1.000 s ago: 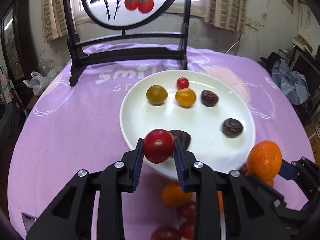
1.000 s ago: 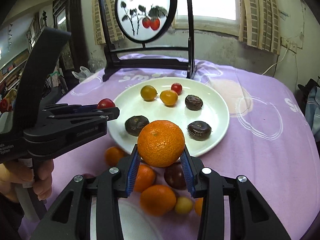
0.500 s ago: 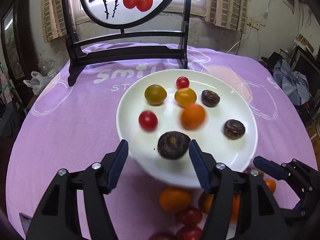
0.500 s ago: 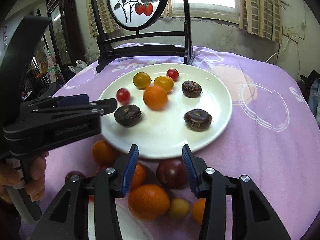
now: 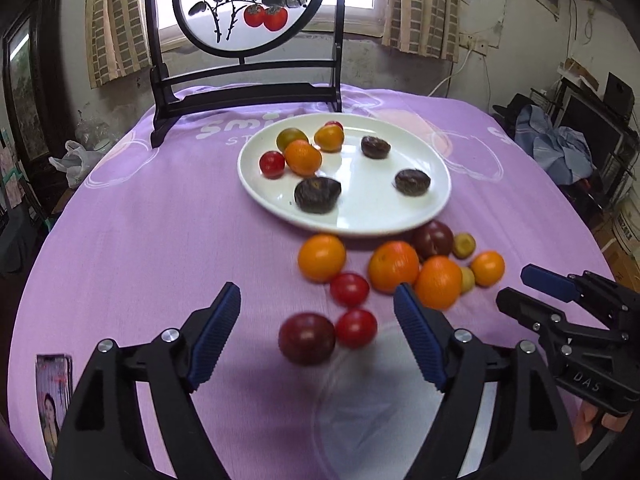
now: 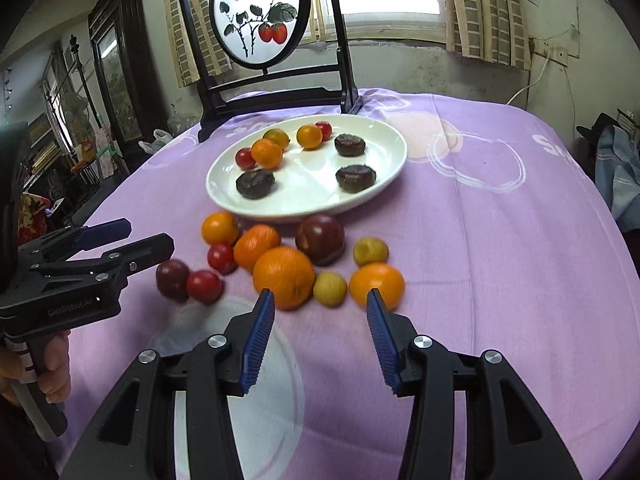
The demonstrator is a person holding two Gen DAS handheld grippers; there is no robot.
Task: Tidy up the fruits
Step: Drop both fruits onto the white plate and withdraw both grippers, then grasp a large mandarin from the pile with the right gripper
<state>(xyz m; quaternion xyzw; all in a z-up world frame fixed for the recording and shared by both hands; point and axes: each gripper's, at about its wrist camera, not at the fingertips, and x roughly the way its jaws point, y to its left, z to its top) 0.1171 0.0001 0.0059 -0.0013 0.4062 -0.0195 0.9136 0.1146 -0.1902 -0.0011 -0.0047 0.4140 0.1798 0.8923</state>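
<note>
The white plate point(image 5: 360, 222) point(image 6: 304, 210) holds a red tomato point(image 5: 272, 164), a small orange point(image 5: 303, 157), yellow and red tomatoes behind them, and three dark fruits. In front of it, loose fruit lies on the purple cloth: oranges point(image 5: 394, 266) point(image 6: 283, 277), red tomatoes point(image 5: 349, 289), and a dark plum point(image 5: 306, 338) point(image 6: 320, 239). My left gripper point(image 5: 316, 288) point(image 6: 120, 240) hovers over the near end of the pile, its jaws opening and its pads touching nothing. My right gripper point(image 6: 320, 294) point(image 5: 532, 284) is also opening and holds nothing, just short of a yellow-green fruit point(image 6: 329, 289).
A black stand with a round painted screen point(image 5: 244, 4) stands behind the plate. A clear round disc point(image 6: 240, 364) lies on the cloth under the grippers. A photo card point(image 5: 54, 396) sits at the near left edge. Clutter surrounds the table.
The left gripper let go of the red tomato and the right let go of the orange; both fruits now lie on the plate. Both grippers drew back from the plate to the loose pile, jaws wider.
</note>
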